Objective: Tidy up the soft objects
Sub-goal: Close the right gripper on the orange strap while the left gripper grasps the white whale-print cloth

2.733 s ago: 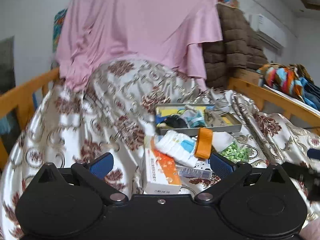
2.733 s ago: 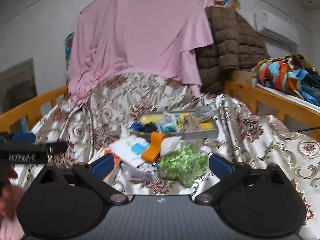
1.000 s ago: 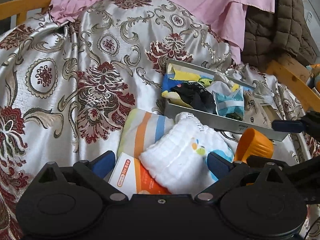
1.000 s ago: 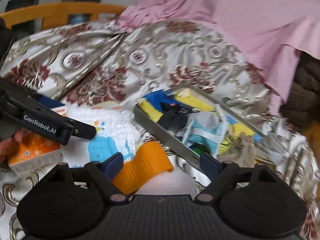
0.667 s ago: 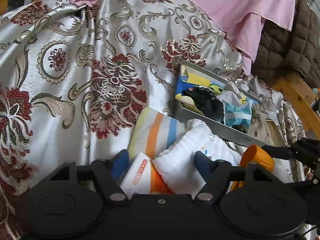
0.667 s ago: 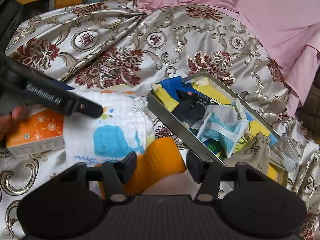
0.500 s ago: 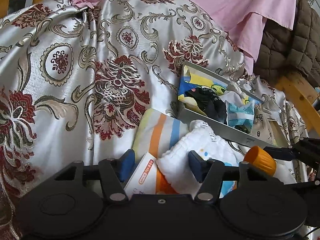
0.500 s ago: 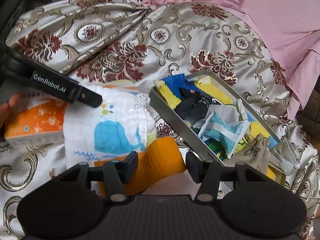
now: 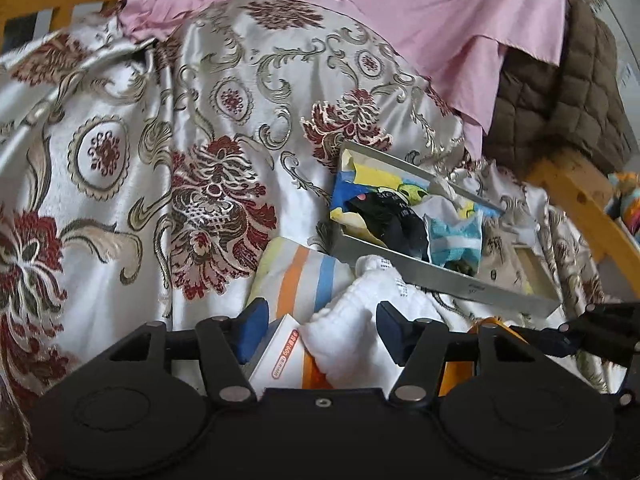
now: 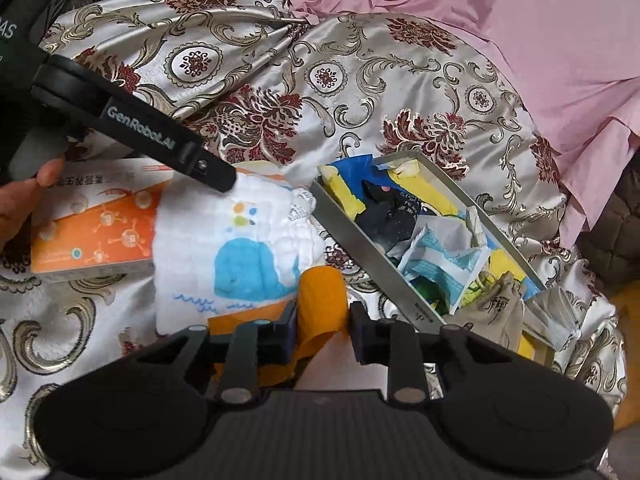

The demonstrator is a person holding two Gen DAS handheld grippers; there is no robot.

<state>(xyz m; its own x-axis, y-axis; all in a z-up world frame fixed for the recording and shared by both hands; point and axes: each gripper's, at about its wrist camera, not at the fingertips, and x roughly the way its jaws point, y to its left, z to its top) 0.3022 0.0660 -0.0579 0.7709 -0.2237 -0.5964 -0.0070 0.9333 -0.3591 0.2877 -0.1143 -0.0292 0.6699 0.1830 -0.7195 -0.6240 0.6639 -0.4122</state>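
Note:
A white quilted towel [image 10: 240,256] with a blue whale print lies on an orange-and-white box [image 10: 96,228]. My left gripper [image 9: 318,334] has its jaws around the towel's edge [image 9: 348,344] and the box corner, closing in; one of its fingers [image 10: 208,172] reaches over the towel in the right wrist view. My right gripper [image 10: 323,330] is shut on an orange band [image 10: 320,300], also seen in the left wrist view [image 9: 486,326]. A grey tray [image 10: 360,248] beside them holds several soft items: a black cloth [image 10: 388,212], a blue-white packet [image 10: 440,260].
A floral satin bedspread [image 9: 180,160] covers the bed. Pink fabric [image 9: 420,12] and a brown quilted coat [image 9: 560,92] hang behind. A striped pouch [image 9: 300,276] lies under the towel. A wooden bed rail [image 9: 580,196] runs at the right.
Both grippers moved in over the pile and their jaws narrowed. The right gripper closed on the orange band; the left gripper's jaws closed in around the towel edge and box corner.

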